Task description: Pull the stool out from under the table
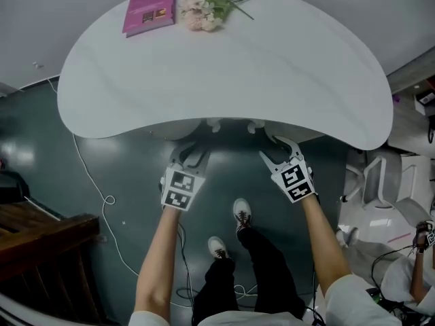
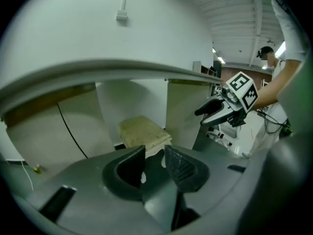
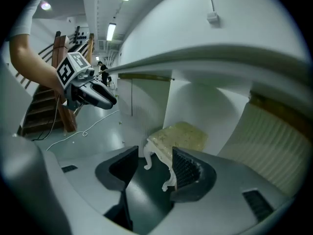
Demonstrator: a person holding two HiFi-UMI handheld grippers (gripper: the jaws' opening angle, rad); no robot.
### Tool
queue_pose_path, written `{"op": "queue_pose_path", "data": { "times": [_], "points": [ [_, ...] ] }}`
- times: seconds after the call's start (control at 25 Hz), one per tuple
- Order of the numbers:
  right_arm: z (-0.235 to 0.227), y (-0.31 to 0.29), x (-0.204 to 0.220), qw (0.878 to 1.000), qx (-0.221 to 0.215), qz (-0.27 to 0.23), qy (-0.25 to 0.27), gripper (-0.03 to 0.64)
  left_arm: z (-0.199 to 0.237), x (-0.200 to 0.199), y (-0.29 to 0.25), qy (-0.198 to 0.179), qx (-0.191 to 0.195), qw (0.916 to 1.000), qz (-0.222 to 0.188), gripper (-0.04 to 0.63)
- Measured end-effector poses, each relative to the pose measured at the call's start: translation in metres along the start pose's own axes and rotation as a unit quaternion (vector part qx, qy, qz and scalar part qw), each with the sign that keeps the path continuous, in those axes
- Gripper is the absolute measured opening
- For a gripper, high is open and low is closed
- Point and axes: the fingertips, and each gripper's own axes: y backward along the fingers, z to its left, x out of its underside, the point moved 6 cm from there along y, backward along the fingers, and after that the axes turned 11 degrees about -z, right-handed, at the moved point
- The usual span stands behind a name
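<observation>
A stool with a yellowish cushion (image 2: 142,131) and curved white legs (image 3: 149,158) stands under the white curved table (image 1: 224,73), between the table's white base panels. In the head view only small white parts of the stool (image 1: 216,123) peek out below the table's front edge. My left gripper (image 1: 192,151) hangs just in front of that edge, left of the stool, its jaws apart and empty (image 2: 155,153). My right gripper (image 1: 279,148) is level with it on the right, jaws apart, a stool leg showing beyond the gap (image 3: 155,155), untouched.
A pink book (image 1: 149,9) and a bunch of flowers (image 1: 204,5) lie at the table's far edge. My feet (image 1: 241,212) stand on the dark floor with a white cable (image 1: 102,202) to the left. Wooden stairs (image 1: 41,243) at left; a white chair (image 1: 380,182) at right.
</observation>
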Motion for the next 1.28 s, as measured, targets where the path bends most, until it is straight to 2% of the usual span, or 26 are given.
{"op": "queue_pose_path", "data": {
  "times": [0.08, 0.24, 0.4, 0.6, 0.72, 0.96, 1.12, 1.28],
  "points": [
    [-0.004, -0.021, 0.027, 1.000, 0.006, 0.002, -0.010, 0.219, 0.004, 0.028, -0.020, 0.009, 0.002, 0.9999, 0.005, 0.135],
    [-0.015, -0.058, 0.085, 0.999, 0.035, 0.013, -0.031, 0.241, 0.009, 0.078, -0.054, -0.001, 0.006, 0.9998, 0.017, 0.159],
    [-0.024, -0.095, 0.140, 0.997, 0.050, 0.033, -0.042, 0.272, 0.017, 0.124, -0.089, 0.006, 0.006, 0.9997, 0.021, 0.202],
    [-0.043, -0.132, 0.188, 0.994, 0.074, 0.043, -0.062, 0.287, 0.034, 0.166, -0.140, 0.011, 0.003, 0.9996, 0.025, 0.252],
    [-0.056, -0.152, 0.204, 0.992, 0.088, 0.038, -0.078, 0.291, 0.042, 0.181, -0.173, 0.018, 0.005, 0.9996, 0.023, 0.272],
    [-0.076, -0.182, 0.211, 0.987, 0.143, 0.047, -0.050, 0.296, 0.060, 0.195, -0.230, -0.004, -0.013, 0.9991, 0.041, 0.288],
    [-0.079, -0.189, 0.224, 0.989, 0.127, 0.057, -0.043, 0.298, 0.069, 0.193, -0.249, -0.015, -0.010, 0.9986, 0.050, 0.295],
    [-0.083, -0.195, 0.233, 0.990, 0.126, 0.053, -0.045, 0.296, 0.070, 0.202, -0.262, -0.049, 0.007, 0.9970, 0.059, 0.295]
  ]
}}
